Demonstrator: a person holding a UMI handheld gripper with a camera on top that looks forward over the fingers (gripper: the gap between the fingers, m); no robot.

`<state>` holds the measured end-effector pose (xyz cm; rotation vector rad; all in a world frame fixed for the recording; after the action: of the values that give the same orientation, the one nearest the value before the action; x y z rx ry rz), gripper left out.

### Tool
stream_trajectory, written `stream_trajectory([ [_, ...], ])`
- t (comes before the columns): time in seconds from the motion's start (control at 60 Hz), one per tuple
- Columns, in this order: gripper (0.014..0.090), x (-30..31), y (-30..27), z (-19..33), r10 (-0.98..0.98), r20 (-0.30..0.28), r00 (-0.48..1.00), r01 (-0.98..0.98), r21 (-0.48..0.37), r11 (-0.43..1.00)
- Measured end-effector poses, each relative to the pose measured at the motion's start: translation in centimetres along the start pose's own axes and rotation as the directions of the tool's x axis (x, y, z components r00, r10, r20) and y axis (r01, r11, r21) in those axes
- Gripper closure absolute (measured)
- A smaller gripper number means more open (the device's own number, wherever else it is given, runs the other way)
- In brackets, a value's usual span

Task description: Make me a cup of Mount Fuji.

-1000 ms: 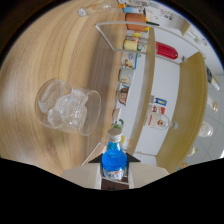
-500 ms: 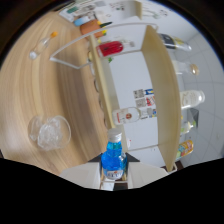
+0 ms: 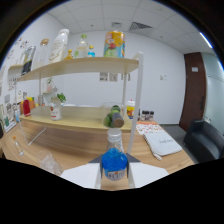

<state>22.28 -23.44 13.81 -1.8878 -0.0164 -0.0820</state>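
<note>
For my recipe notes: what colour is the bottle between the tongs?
Blue, with a clear neck; the bottle shows in the gripper view.

bottle (image 3: 114, 162) between the fingers (image 3: 80, 176), shelf (image 3: 82, 65) beyond.

One bottle of blue liquid (image 3: 114, 164) stands up between the fingers of the one gripper (image 3: 114, 176), which press on its sides. One two-tier shelf (image 3: 90, 65) rises beyond it, with about five containers on top, too blurred for a sure count.
</note>
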Motion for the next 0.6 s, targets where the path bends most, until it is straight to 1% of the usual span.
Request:
stream_trajectory([
  [0.067,0.0682,2.0,2.5,1.0,0.028,-0.022,0.999,-0.029,-0.045,0.999],
  [0.217,0.0683,4.5,7.1,2.7,0.068,-0.039,0.997,-0.072,-0.135,0.988],
  [0.417,0.0682,4.8,10.5,4.1,0.106,-0.009,0.994,-0.106,-0.224,0.969],
  [0.517,0.0681,4.5,10.6,4.5,0.112,0.004,0.994,-0.108,-0.237,0.965],
  [0.6,0.0678,4.4,11.3,4.8,0.099,0.008,0.995,-0.093,-0.277,0.956],
])
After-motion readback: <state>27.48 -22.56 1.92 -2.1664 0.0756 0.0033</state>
